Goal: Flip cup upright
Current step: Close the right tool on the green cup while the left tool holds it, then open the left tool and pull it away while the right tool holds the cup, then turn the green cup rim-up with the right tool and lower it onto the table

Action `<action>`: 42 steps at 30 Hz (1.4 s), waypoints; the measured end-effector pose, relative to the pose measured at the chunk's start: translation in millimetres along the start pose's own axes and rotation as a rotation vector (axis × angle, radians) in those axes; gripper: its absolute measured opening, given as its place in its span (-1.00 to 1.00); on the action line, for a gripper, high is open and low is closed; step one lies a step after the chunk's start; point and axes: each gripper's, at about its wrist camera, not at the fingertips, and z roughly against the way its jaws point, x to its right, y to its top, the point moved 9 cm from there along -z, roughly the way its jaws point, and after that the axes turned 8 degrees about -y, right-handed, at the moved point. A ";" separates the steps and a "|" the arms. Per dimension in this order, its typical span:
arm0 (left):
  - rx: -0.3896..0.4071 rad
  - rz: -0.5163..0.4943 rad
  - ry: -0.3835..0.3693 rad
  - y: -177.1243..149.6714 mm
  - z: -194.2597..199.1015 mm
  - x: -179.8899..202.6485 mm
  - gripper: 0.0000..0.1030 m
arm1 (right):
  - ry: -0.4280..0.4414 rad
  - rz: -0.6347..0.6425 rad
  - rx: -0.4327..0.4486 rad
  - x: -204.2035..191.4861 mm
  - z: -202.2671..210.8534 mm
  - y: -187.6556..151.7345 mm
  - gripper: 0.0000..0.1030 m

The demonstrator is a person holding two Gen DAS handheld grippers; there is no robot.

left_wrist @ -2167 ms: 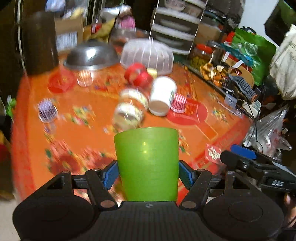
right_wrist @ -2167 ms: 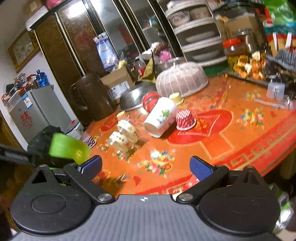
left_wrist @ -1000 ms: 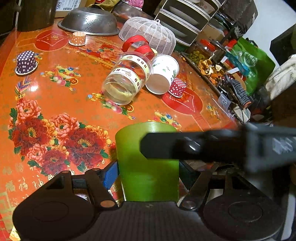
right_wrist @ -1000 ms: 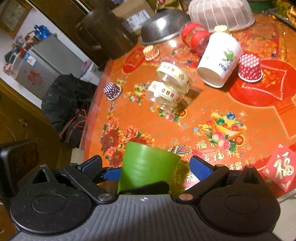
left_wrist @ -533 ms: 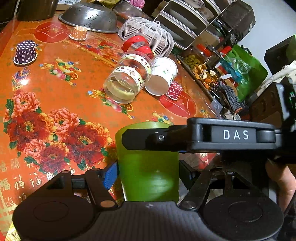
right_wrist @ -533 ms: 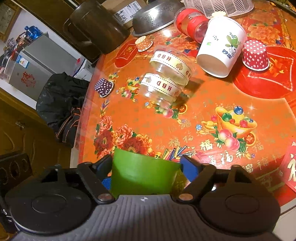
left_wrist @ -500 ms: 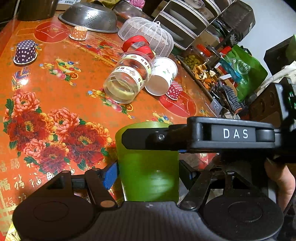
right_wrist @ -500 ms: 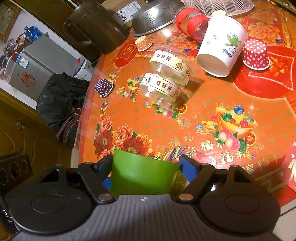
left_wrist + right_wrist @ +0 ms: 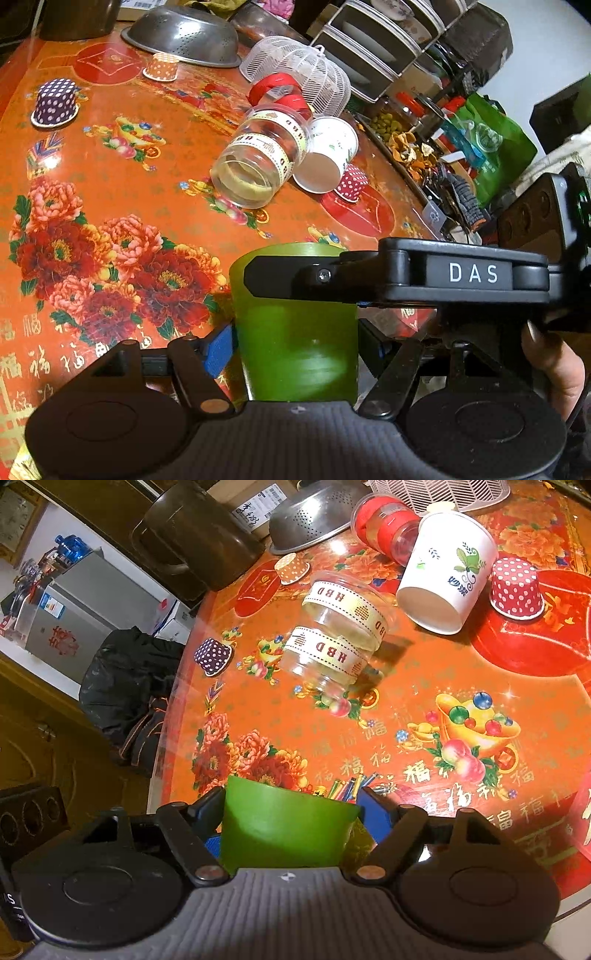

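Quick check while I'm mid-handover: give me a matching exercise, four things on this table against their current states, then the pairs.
Things:
1. green cup
2. white paper cup
3. purple polka-dot cupcake liner
4. steel colander

States:
A. lying on its side, open mouth toward the cameras
B. clamped between both grippers' fingers
C. mouth down at the table's far left in the left wrist view
D. inverted near the back edge, beside the white mesh food cover

Pairs: 1-B, 2-A, 3-C, 4-D

Your cup (image 9: pixel 295 347) is plain green; the tablecloth (image 9: pixel 110 206) orange with red peonies, and one liner (image 9: pixel 55 103) looks purple, white-dotted.
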 end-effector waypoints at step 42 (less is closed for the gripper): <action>0.417 -0.037 0.024 -13.5 134.6 -34.0 0.80 | -0.311 0.564 1.047 -57.0 49.7 -64.5 0.50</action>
